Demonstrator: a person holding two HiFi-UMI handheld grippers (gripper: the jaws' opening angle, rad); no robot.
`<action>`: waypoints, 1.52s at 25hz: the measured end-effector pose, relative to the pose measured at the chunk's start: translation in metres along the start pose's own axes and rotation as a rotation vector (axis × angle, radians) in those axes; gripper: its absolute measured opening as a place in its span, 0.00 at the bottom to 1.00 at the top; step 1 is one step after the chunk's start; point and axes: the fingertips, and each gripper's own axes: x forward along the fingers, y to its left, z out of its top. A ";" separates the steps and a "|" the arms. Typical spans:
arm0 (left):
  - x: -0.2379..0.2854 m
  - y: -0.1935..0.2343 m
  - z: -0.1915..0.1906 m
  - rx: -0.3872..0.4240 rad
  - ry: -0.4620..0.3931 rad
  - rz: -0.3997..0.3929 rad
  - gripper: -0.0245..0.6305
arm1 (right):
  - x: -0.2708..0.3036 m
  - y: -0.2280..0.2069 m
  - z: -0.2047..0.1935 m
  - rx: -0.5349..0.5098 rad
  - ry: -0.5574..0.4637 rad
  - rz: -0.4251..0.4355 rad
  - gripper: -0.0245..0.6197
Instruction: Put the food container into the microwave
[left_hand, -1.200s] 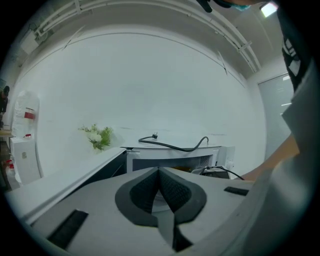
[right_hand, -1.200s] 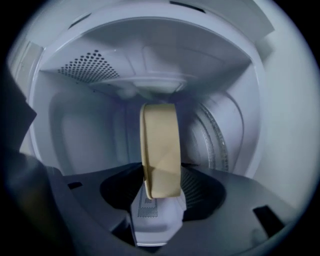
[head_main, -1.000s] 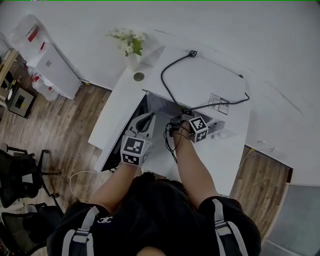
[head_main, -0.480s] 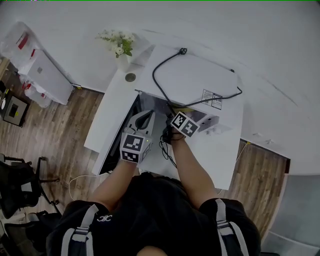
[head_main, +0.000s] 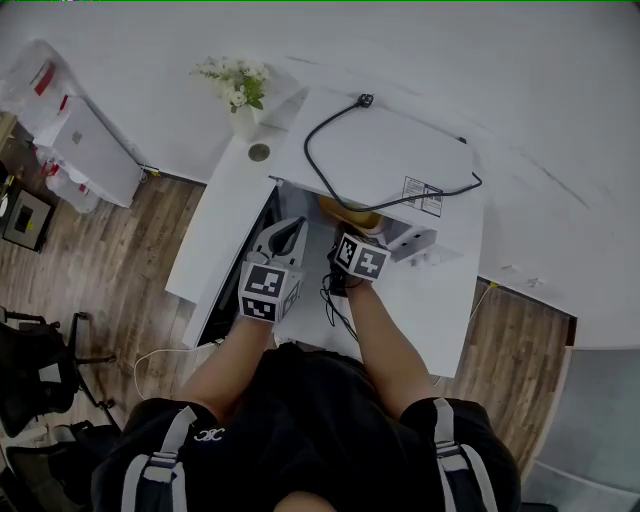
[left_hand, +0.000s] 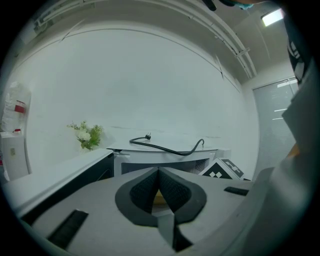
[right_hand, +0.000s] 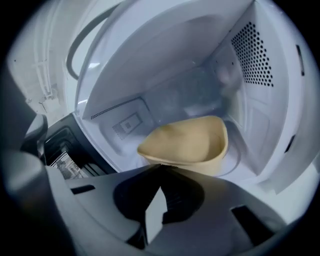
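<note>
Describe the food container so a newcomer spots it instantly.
Find the white microwave on the white counter, with its door open. Inside its cavity sits the food container, a tan open-topped bowl. It is the only coloured thing in that white interior.

Tan food container (right_hand: 185, 142), white microwave (head_main: 395, 150), brown wood-grain floor (head_main: 120, 255), white flowers (head_main: 236, 86)

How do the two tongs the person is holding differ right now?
Tilt: the right tongs angle downward, the left tongs lie about level. Aim: the right tongs point into the open microwave at the beige container; the left tongs point over its roof and black cord. Both are shut and empty; the right tongs have just closed.
</note>
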 end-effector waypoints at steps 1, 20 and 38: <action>0.000 0.000 0.000 0.000 0.000 0.001 0.04 | -0.003 0.002 0.001 -0.008 -0.009 0.016 0.04; -0.002 -0.034 0.019 0.014 -0.022 0.002 0.04 | -0.175 0.034 0.080 -0.297 -0.444 0.196 0.03; 0.027 -0.083 0.030 0.066 -0.018 -0.055 0.04 | -0.234 -0.053 0.128 -0.241 -0.596 -0.019 0.03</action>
